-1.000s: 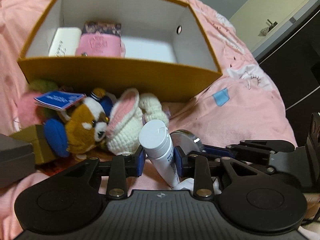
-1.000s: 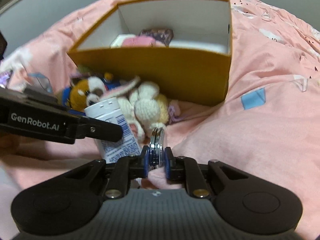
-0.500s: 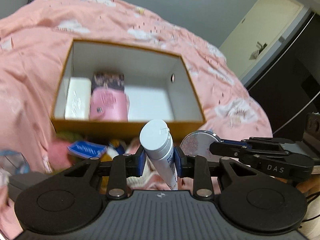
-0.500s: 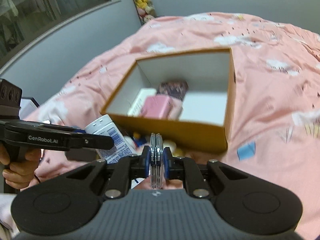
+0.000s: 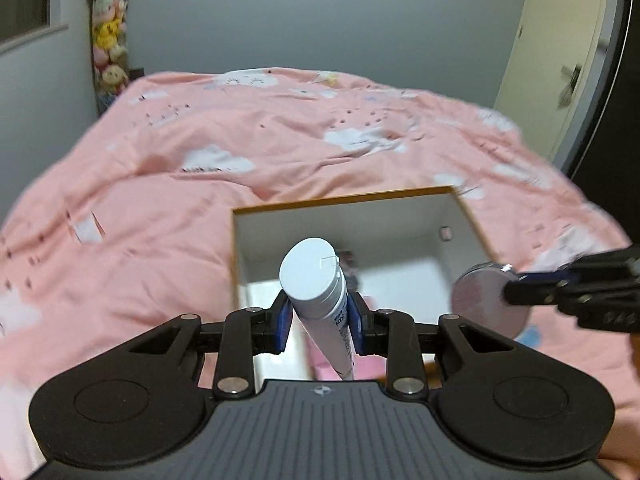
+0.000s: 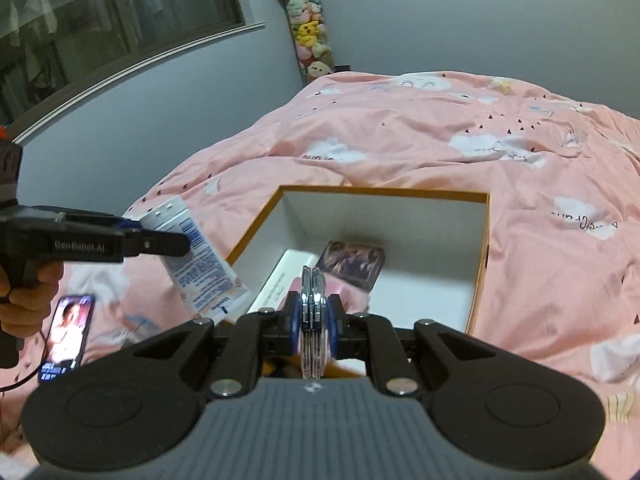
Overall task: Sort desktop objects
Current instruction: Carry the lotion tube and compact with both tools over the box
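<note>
My left gripper (image 5: 320, 320) is shut on a white tube with blue print (image 5: 320, 296), cap pointing up, held above the near edge of the orange box with white inside (image 5: 340, 200). From the right wrist view the same tube (image 6: 196, 256) hangs left of the box (image 6: 384, 192). My right gripper (image 6: 314, 320) is shut on a round silver compact mirror (image 6: 313, 312), held on edge above the box's near wall. The mirror (image 5: 488, 300) shows at right in the left wrist view. Inside the box lie a dark patterned packet (image 6: 354, 258), a white box (image 6: 280, 280) and something pink (image 6: 348, 294).
The box sits on a pink cloud-print duvet (image 5: 280, 140) covering a bed. A lit phone (image 6: 66, 332) with a cable lies on the duvet at lower left. A hand (image 6: 28, 300) grips the left tool's handle. Plush toys (image 6: 308, 40) hang on the far wall; a door (image 5: 560, 60) stands right.
Both grippers rose with the tube and mirror still held. The plush toys by the box's front dropped out of view, and the views now look over the box across the bed.
</note>
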